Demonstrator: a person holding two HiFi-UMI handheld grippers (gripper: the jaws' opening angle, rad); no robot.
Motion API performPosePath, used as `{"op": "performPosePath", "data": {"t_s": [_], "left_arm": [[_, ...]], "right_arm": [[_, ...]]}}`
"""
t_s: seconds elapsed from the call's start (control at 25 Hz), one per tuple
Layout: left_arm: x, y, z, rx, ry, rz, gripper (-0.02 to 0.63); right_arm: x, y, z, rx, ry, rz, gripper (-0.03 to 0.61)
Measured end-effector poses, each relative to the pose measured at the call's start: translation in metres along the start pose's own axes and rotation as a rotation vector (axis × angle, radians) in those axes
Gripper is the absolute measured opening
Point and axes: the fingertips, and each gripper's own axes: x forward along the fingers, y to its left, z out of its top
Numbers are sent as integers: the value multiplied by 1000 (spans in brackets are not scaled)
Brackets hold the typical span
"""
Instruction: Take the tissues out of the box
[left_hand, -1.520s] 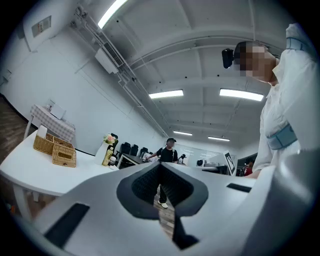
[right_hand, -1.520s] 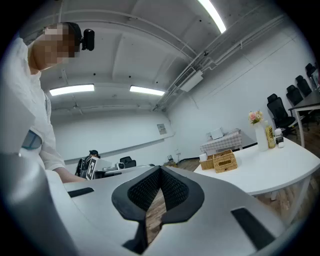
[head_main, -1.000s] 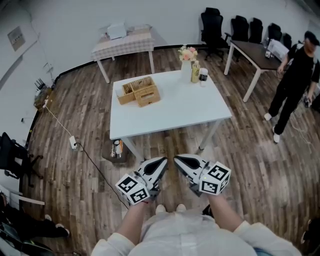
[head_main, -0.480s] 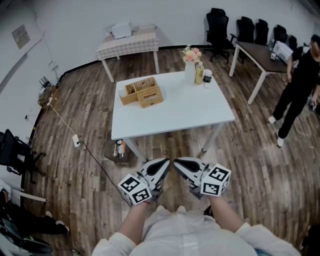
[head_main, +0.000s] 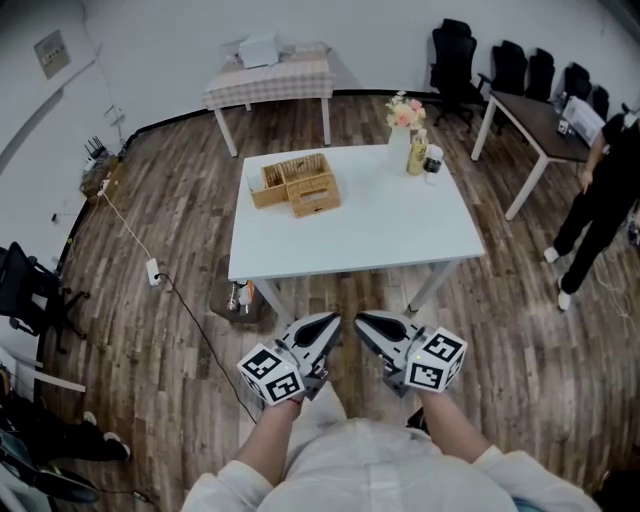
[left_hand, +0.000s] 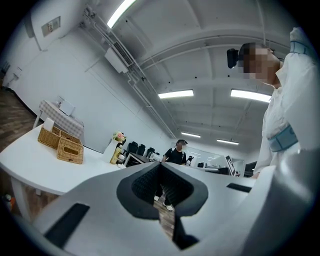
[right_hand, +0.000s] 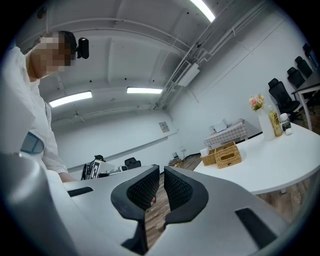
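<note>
The wicker box sits upper centre of the frame, on the table's left part. Lower centre, well apart from it, the left gripper is pinched together on nothing. The right gripper shows a narrow, empty slit.

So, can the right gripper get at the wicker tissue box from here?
Probably not yet. The right gripper hangs close to the person's body, short of the white table, and the wicker tissue box sits toward its far left. Nothing blocks the path; a step forward should do.
</note>
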Motion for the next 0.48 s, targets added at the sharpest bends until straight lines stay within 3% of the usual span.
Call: {"op": "performPosePath", "data": {"t_s": [0.24,0.48], "left_arm": [[19,70,18,-13,-29,-23,0],[30,151,54,-18,-40,-23,-2]], "right_arm": [[50,-46,6,3,3,-18,35],[117,-93,15,74,-1,-23,35]]}}
